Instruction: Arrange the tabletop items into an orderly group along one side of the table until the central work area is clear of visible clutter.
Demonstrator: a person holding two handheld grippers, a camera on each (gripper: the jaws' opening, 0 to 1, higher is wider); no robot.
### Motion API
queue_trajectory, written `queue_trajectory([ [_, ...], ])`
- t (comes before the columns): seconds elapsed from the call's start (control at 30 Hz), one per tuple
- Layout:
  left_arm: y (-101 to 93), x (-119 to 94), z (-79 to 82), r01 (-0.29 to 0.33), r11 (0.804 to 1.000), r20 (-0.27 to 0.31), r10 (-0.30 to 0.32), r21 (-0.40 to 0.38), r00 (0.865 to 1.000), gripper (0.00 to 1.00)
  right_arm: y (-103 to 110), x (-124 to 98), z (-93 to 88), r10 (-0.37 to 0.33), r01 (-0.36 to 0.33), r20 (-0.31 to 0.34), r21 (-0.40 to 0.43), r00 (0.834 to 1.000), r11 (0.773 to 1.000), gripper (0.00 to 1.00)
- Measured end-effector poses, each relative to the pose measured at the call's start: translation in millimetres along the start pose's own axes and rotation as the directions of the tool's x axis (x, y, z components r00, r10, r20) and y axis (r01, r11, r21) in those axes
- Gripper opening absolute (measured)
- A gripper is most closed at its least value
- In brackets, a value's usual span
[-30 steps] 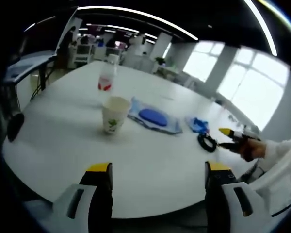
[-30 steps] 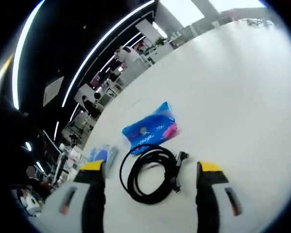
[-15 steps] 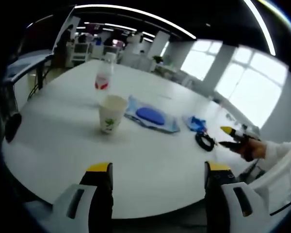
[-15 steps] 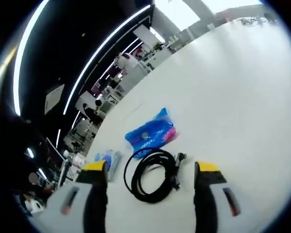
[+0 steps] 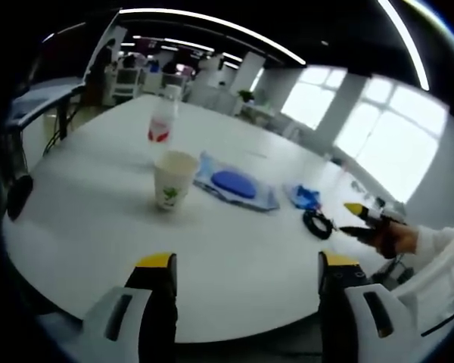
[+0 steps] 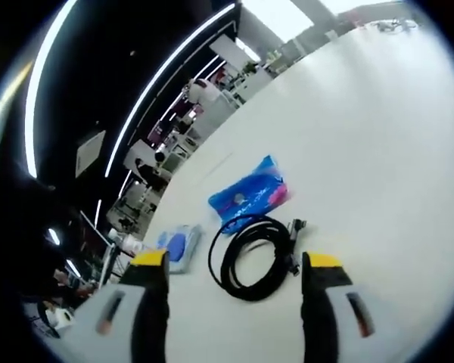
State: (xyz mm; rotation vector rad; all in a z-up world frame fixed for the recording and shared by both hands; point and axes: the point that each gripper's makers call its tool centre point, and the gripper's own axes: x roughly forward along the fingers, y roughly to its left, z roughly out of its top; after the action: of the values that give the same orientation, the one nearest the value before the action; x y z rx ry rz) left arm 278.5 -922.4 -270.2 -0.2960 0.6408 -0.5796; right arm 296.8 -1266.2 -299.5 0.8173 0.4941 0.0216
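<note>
Now the right gripper [image 6: 231,261], jaws apart, has slid a little sideways above the black coiled cable [image 6: 257,257], so it looks ready to grab it. Beside the cable lies a blue packet [image 6: 251,197]. The left gripper [image 5: 246,265] stays apart too, well back from the paper cup [image 5: 172,178]
</note>
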Motion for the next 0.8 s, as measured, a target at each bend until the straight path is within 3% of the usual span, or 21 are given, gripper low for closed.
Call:
queue_trajectory([
  [0.13, -0.4, 0, 0.7, 0.003, 1.000, 0.002, -0.003, -0.002, 1.000, 0.72, 10, 5, -1.3, 0.009, -0.009, -0.004, -0.008, 1.000, 1.000, 0.72],
  [0.23, 0.0, -1, 1.8, 0.003, 1.000, 0.008, -0.003, -0.006, 1.000, 0.72, 8, 5, 0.5, -0.017, 0.017, -0.012, -0.031, 1.000, 0.999, 0.69],
  [0.37, -0.2, -1, 2.9, 0.004, 1.000, 0.013, -0.004, -0.008, 1.000, 0.71, 7, 5, 13.2, -0.029, 0.029, 0.031, -0.007, 0.999, 1.000, 0.69],
  [0.43, -0.1, -1, 3.8, 0.005, 1.000, 0.017, -0.005, -0.008, 1.000, 0.71, 6, 4, 16.0, -0.053, 0.055, 0.035, -0.046, 0.998, 0.997, 0.68],
  [0.5, 0.0, -1, 4.5, 0.005, 1.000, 0.020, -0.005, -0.010, 1.000, 0.71, 10, 4, 16.2, -0.045, 0.047, 0.024, -0.081, 0.999, 0.996, 0.68],
  [0.8, 1.3, -2, 6.5, 0.007, 1.000, 0.033, -0.006, -0.016, 0.999, 0.71, 37, 31, 15.2, 0.039, -0.039, 0.000, -0.083, 0.999, 0.996, 0.67],
])
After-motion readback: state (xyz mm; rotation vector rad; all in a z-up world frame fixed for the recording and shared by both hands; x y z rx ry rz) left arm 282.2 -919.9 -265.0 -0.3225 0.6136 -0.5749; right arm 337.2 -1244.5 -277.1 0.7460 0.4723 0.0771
